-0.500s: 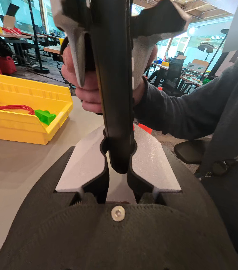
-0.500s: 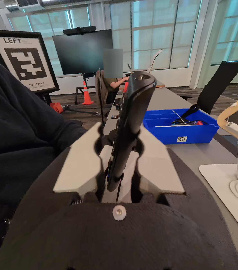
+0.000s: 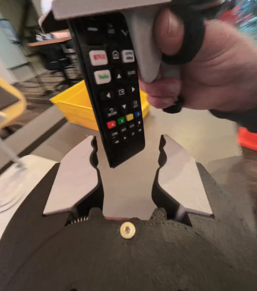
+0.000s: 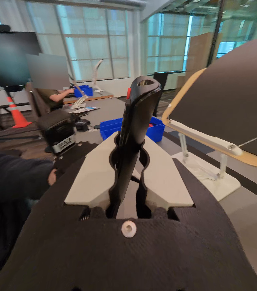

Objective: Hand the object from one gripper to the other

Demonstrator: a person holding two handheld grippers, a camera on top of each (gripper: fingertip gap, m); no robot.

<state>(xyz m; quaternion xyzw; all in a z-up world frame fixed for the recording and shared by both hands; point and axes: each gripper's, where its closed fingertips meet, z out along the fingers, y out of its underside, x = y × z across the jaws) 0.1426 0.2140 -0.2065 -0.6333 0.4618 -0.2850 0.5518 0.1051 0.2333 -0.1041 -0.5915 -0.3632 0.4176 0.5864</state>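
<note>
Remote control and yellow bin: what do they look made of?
Remote control: black hard plastic, glossy on the back; the buttons look matte and rubbery. Yellow bin: apparently moulded plastic, uniform colour, smooth walls; motion blur leaves its finish uncertain.

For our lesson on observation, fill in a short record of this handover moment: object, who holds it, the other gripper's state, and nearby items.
object: black TV remote, buttons facing the left wrist camera
held by: right gripper, shut on its body
left gripper: open, remote's lower end hangs between its fingers, untouched
behind remote: yellow bin on the table
right view: blue bin
</note>
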